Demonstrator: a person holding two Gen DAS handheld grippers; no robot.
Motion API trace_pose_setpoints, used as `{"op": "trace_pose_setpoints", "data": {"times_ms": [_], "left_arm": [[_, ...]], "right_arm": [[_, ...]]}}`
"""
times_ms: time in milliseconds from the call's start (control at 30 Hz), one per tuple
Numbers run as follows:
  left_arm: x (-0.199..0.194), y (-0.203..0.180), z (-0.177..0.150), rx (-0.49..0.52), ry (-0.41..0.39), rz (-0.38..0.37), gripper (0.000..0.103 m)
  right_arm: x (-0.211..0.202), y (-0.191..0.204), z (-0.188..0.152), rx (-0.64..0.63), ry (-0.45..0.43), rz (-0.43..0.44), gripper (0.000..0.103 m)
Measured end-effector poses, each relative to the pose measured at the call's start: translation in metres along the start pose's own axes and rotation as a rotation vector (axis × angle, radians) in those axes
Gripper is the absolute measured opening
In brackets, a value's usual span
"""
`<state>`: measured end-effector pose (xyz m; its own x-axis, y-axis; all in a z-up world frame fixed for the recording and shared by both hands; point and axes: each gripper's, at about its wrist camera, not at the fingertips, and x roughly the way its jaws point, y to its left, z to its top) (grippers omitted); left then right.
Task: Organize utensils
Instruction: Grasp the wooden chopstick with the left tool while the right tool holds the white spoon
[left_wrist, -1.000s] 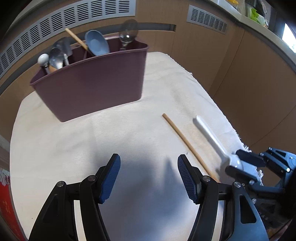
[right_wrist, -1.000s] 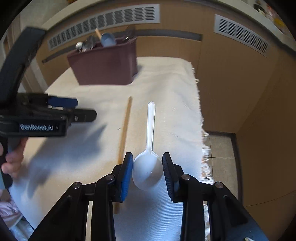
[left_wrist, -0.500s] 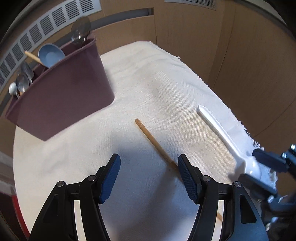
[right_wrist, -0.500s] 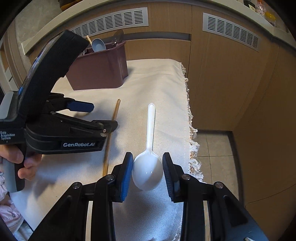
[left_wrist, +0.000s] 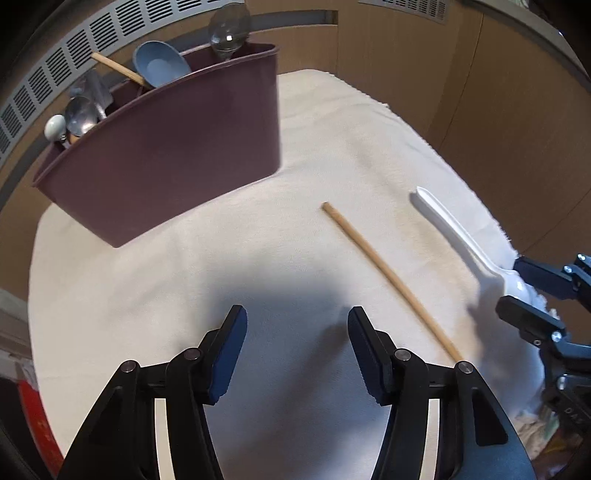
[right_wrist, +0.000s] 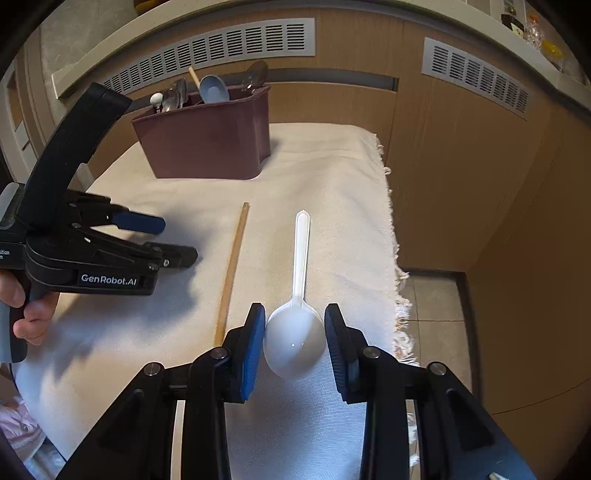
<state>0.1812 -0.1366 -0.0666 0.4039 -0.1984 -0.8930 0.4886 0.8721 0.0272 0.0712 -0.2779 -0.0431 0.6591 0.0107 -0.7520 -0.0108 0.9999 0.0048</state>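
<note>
A white plastic spoon lies on the cream cloth, handle pointing away. My right gripper has its jaws on both sides of the spoon's bowl, closed against it; it also shows in the left wrist view, as does the spoon. A wooden stick lies left of the spoon. My left gripper is open and empty above the cloth, left of the stick. A maroon utensil caddy stands at the back, holding several spoons.
The cream cloth covers the table; its fringed right edge drops to a tiled floor. Wooden cabinet panels with vents stand behind and to the right. A red object sits at the table's left edge.
My left gripper has swung back toward the caddy, so the stick sits to its right again. My right gripper stays on the spoon's bowl.
</note>
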Motion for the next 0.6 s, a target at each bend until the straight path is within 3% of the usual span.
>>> {"op": "trace_pose_setpoints", "data": {"times_ms": [133, 267, 433, 500, 600], "left_arm": [[0.005, -0.013, 0.008, -0.039, 0.057, -0.144, 0.057], [0.011, -0.028, 0.020, -0.064, 0.100, -0.202, 0.056], [0.021, -0.049, 0.034, 0.052, 0.087, -0.063, 0.036], [0.017, -0.049, 0.030, 0.090, 0.075, -0.041, 0.024], [0.011, -0.050, 0.021, 0.145, 0.056, 0.011, 0.016]], "right_arm": [[-0.006, -0.009, -0.003, 0.022, -0.009, -0.020, 0.031], [-0.008, -0.015, -0.010, 0.039, -0.008, -0.024, 0.031], [-0.012, -0.019, -0.014, 0.055, -0.019, -0.022, 0.031], [-0.013, -0.017, -0.014, 0.057, -0.020, -0.021, 0.031], [-0.012, -0.013, -0.011, 0.050, -0.023, -0.010, 0.031]]}}
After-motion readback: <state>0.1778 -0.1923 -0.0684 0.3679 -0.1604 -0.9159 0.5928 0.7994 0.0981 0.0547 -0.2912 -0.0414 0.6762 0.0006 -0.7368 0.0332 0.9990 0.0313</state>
